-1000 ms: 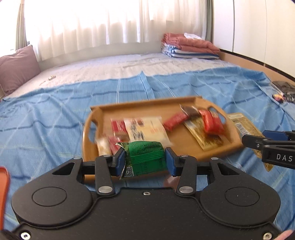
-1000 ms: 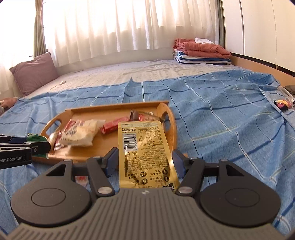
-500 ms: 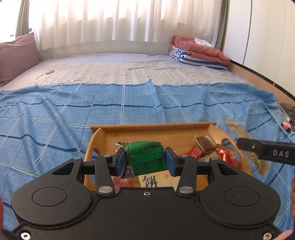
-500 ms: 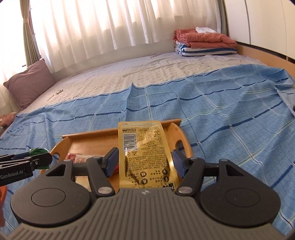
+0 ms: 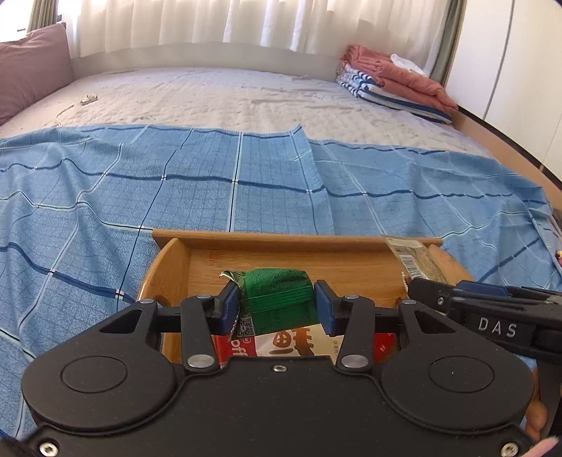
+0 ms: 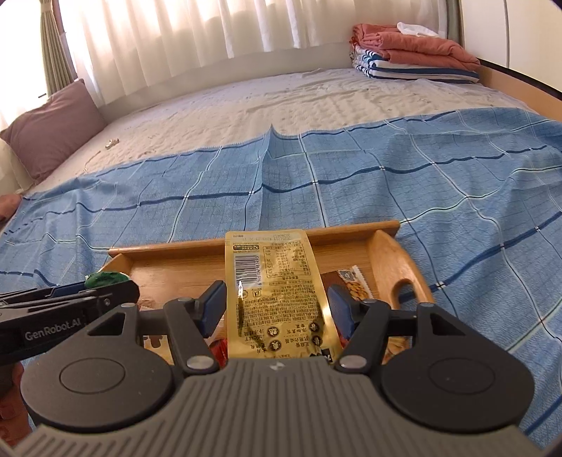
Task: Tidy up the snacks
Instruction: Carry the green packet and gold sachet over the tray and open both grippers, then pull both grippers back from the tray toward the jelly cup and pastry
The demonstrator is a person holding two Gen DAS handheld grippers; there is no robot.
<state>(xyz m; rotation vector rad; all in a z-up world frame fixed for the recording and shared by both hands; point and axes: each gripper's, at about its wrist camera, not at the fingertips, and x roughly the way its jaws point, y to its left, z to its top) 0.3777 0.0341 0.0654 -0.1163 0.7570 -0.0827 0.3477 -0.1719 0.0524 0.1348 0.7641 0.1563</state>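
Left tongs (image 5: 277, 307) pinch my green packet (image 5: 277, 295), blue pads (image 5: 228, 306) pressed on both its sides, held above the tray (image 5: 246, 256) near its left half. Under the packet, on the tray floor, I see a white wrapper (image 5: 295, 344) with red print and a red wrapper (image 5: 232, 348) just left of it, both partly hidden by the tongs body. Another red bit (image 5: 384, 346) shows further right, too hidden to name. From the right wrist view the left tongs (image 6: 116, 286) poke in at the left edge, green packet (image 6: 105, 279) showing at the tip, over the tray's left end.

Right tongs (image 6: 277, 309) clamp my gold pouch (image 6: 274, 291), back label with barcode facing the camera, pouch upright and sticking up past the far rim (image 6: 351, 232) of the tray. It hangs over the tray's middle-right. In the left view the right tongs (image 5: 414, 288) come in from the right edge, gold pouch (image 5: 414, 260) at the tip, above the tray's right end.

Right of the pouch a peanut packet (image 6: 353, 284) lies on the tray floor beside the right handle (image 6: 400, 281). Tray sits on a blue checked blanket (image 6: 351, 175). Far back: pillow (image 6: 52, 130) left, curtains (image 6: 210, 31), folded bedding (image 6: 414, 52) at the right.
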